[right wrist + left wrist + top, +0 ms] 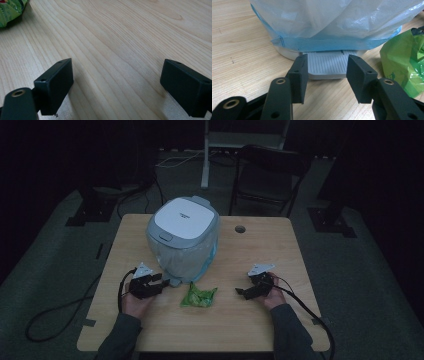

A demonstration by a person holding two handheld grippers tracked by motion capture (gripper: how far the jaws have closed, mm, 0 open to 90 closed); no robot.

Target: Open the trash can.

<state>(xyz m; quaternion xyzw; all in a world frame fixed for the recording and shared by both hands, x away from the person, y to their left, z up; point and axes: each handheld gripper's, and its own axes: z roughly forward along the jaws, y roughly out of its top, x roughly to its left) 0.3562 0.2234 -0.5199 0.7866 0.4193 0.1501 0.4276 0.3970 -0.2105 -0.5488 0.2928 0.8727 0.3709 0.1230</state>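
Note:
A white pedal bin lined with a translucent blue-edged plastic bag stands on the wooden table. Its ribbed grey foot pedal pokes out at the base. My left gripper is open just in front of that pedal, and in the left gripper view its jaws flank the pedal without touching it. A crumpled green wrapper lies on the table between my hands, also seen as the green wrapper. At the right, my right gripper is open low over bare wood, empty, pointing toward the wrapper.
A round cable hole sits in the table behind the bin's right side. A dark folding chair and a white stand leg are beyond the far edge. Cables trail from both grippers off the table's sides.

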